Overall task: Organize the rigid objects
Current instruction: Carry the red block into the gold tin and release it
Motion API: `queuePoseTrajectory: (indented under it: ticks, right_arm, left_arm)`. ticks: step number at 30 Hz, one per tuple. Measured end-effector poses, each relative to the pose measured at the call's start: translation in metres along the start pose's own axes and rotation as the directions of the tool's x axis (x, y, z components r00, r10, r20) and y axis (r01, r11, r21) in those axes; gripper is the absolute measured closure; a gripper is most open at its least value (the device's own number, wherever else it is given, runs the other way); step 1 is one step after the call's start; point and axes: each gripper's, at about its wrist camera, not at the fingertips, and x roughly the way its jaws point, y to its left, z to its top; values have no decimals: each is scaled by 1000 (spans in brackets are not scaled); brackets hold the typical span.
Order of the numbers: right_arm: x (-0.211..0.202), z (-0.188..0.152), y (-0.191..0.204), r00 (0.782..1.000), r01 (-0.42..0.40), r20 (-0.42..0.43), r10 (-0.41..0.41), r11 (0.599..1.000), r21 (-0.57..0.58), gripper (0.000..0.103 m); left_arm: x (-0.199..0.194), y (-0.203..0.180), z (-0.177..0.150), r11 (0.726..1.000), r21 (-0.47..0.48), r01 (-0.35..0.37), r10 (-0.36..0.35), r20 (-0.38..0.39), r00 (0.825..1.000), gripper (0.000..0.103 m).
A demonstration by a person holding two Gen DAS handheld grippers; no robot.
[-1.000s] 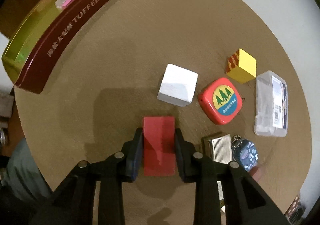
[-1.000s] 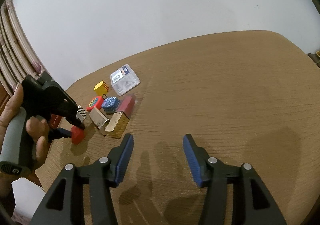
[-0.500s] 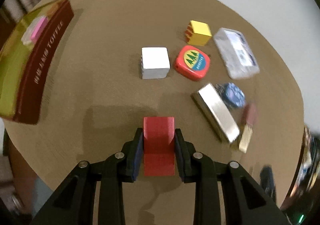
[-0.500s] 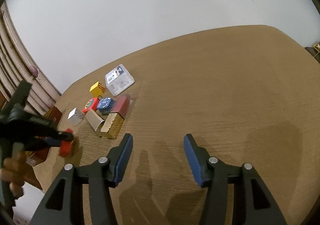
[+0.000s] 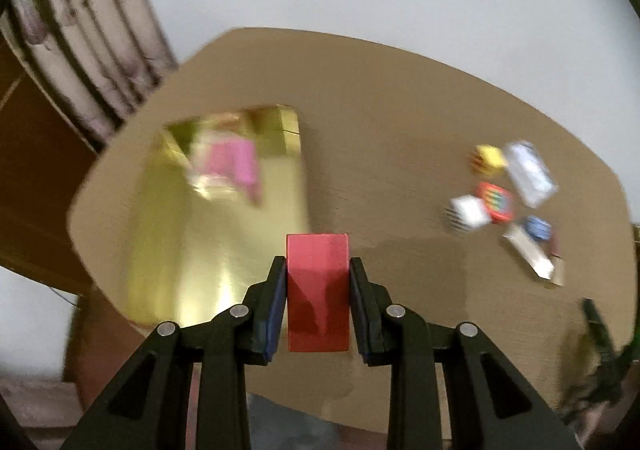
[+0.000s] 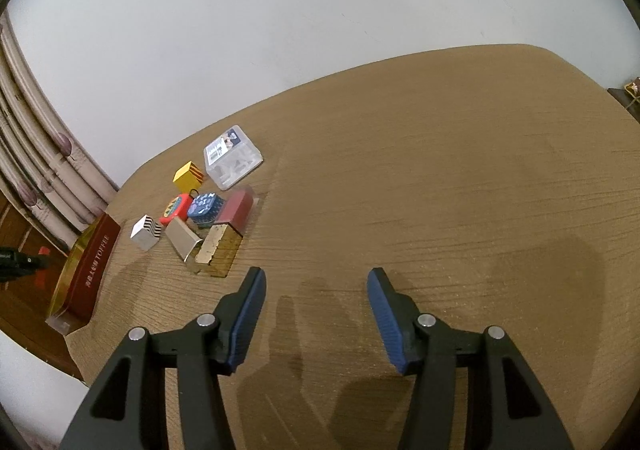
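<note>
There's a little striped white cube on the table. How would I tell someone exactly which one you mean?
Start at the long red toffee tin at the table's left edge; just right of it begins a cluster of small objects. The white cube is the cluster's nearest piece to the tin. Only it is white with black zigzag stripes on one side; the other cube is yellow.

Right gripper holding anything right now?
No. The right gripper has its blue-padded jaws spread wide with only bare wooden table between them; the red rectangular block is in the left gripper.

tin (image 6: 86, 270): left end of bench (image 6: 440, 189)
block (image 5: 318, 290): in left jaws, beside tin
clutter (image 6: 208, 205): right of tin
</note>
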Motion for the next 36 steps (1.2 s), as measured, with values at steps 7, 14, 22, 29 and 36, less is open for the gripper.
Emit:
queuePoseTrajectory:
  ticks: [7,14,22,29,36]
  right_arm:
    - [4,0,3,1000,18,-5,-18,1000,-8,49]
    - [7,-1,5,999,37,-8,-37,999,-24,49]
    - [7,-2,5,999,44,-8,-45,999,-31,49]
    - [8,-1,7,999,49,-10,-49,998,-39,49]
    - [8,0,6,999,41,-14,-42,998,-46,46]
  left_arm:
    - [47,81,26,988,87,-128,129,-1,992,77]
    - [92,114,41,983,138,-124,131,-41,991,76]
    - [121,132,48,980,115,-164,170,-46,984,75]
    - [103,136,50,989,95,-115,110,57,992,64]
    - [32,128,17,998,64,6,-17,177,984,53]
